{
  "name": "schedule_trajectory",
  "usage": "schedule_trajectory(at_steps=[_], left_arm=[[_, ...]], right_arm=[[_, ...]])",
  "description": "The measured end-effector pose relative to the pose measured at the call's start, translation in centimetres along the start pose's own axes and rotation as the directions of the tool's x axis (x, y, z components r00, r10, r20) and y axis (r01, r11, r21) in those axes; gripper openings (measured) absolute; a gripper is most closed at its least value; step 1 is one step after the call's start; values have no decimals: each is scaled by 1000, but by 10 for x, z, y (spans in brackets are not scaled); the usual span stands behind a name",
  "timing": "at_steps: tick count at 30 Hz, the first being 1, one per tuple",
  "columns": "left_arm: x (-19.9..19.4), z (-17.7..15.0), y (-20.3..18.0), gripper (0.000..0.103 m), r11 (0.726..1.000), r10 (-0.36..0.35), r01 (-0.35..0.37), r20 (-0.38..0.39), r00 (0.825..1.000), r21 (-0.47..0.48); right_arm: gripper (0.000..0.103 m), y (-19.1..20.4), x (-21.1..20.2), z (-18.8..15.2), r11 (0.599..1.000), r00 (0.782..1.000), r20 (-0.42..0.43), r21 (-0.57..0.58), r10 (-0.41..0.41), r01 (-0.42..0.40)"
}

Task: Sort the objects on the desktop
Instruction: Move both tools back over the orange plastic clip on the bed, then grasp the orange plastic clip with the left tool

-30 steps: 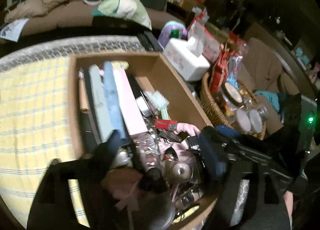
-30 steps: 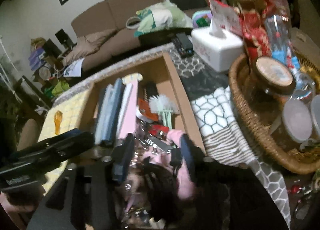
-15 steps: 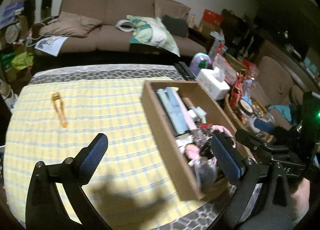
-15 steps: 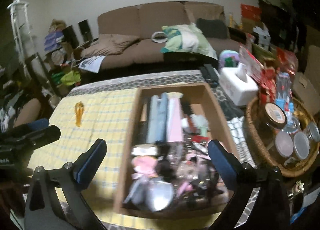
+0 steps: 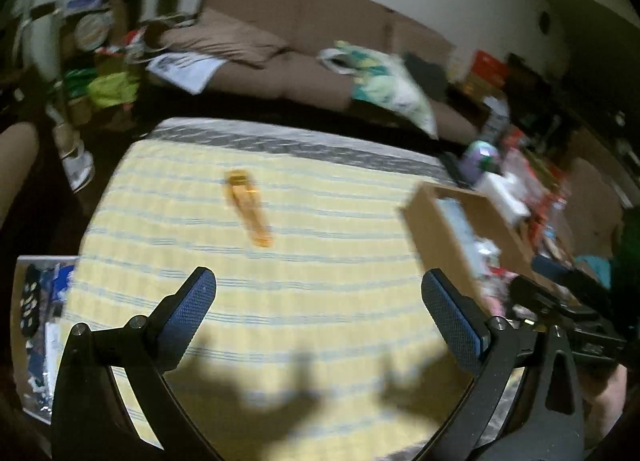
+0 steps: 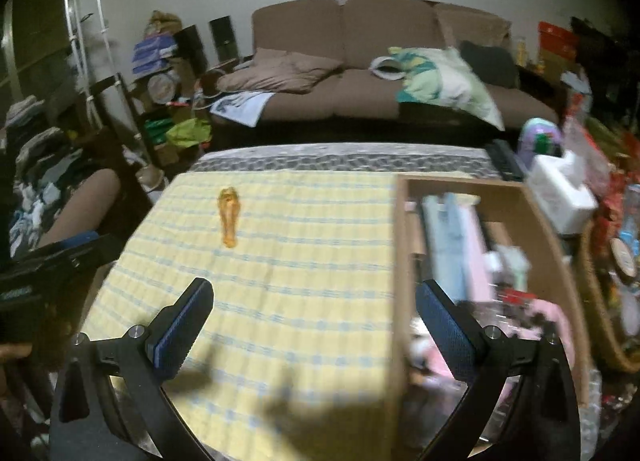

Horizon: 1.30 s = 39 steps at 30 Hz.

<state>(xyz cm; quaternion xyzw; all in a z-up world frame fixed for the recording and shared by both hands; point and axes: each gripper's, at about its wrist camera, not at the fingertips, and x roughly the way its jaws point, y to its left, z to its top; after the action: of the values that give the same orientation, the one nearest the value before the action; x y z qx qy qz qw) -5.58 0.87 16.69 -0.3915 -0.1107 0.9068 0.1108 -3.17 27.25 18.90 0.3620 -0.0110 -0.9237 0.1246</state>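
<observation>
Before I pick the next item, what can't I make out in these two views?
- Orange object on the yellow checked cloth: too small and blurred in both views to identify.
- Cardboard box contents: motion-blurred in both; near end hidden behind the right gripper.
- Wicker basket: cut off by the right wrist view's edge.
- Left gripper: open, empty.

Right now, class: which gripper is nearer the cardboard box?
Right. The right gripper straddles the near-left wall of the cardboard box; the left gripper hangs over the yellow cloth, box to its right.
</observation>
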Motion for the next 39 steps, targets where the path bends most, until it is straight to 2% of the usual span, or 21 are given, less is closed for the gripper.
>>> schedule_trajectory(at_steps=[5,10,13,15,19,22,25,28,29,31,32,33,37,39], left_arm=[[35,7,64,103,995,76,-78,-26,997,-70],[78,14,95,103,991,78,-86,-76,994,-105],[107,23,114,103,983,47,-64,-99,994,-170],[128,34,124,103,979,51,-71,-107,993,-190],[167,57,128,103,982,87,-105,-116,989,-160],[193,70,127,102,982,87,-108,-136,987,-155],[219,81,122,97,985,98,-118,-157,983,-123],[244,86,113,90,989,114,-129,-192,975,-67],[249,86,111,81,990,113,-127,-205,972,-54],[261,83,107,60,994,100,-109,-232,967,-26],[264,82,105,40,995,98,-104,-240,966,-11],[268,80,102,32,995,96,-99,-254,962,4],[270,73,97,25,997,78,-80,-256,964,3],[267,70,95,16,998,59,-63,-250,966,-8]], right_arm=[[103,28,55,11,998,997,-49,-6,64,-65],[103,48,110,29,993,991,-62,6,120,-120],[103,53,143,40,988,985,-71,24,156,-155],[103,56,165,48,986,983,-82,30,166,-164],[103,64,202,52,984,980,-98,-11,176,-178],[103,74,229,44,978,973,-117,-33,200,-206],[101,89,254,35,973,967,-140,-60,213,-223],[97,100,271,28,969,965,-150,-90,215,-230],[92,103,276,27,968,965,-153,-99,215,-232],[76,105,287,22,964,959,-164,-93,231,-248],[57,105,292,21,964,957,-171,-88,234,-251],[54,106,296,19,964,955,-177,-84,236,-254],[50,108,301,16,960,954,-176,-96,244,-264],[39,108,301,15,954,947,-183,-91,265,-285]])
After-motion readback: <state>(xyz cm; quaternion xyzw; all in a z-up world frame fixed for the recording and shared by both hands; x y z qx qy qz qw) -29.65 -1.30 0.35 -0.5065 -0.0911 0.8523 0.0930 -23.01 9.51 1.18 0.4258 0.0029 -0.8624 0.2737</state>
